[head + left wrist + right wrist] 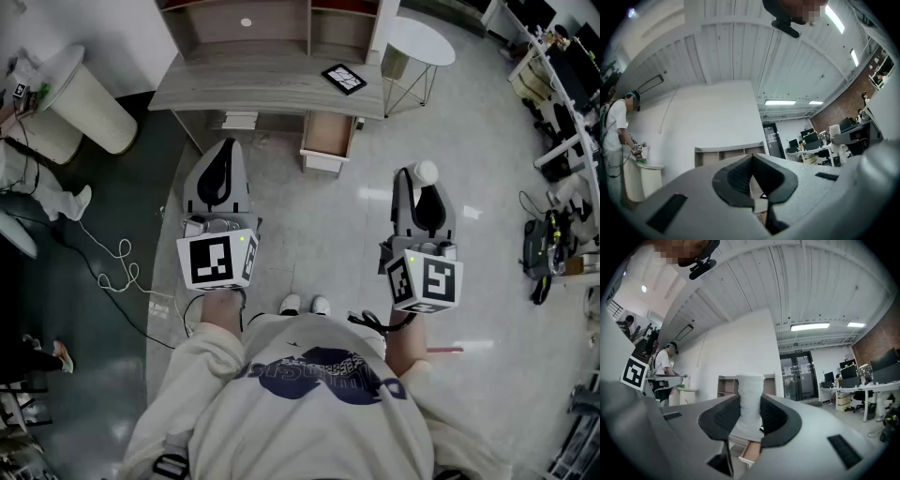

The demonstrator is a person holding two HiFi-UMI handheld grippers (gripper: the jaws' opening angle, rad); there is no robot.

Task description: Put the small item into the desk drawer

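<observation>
Right gripper view: the right gripper [750, 420] has its jaws part-open, pads clamped on the middle of an upright white roll [751, 385] — probably light, soft and squashable, so a gentle hold suits. Left gripper [752, 161] closed, empty. Desk [272, 80] drawer [327, 139] open — well ahead.

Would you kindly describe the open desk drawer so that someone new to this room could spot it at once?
Look at the pale grey wooden desk against the wall ahead of the person. Beneath its front edge, toward the right end, the open drawer juts out over the floor. Its light brown inside and white front mark it out, near the black square card on the desktop.
</observation>
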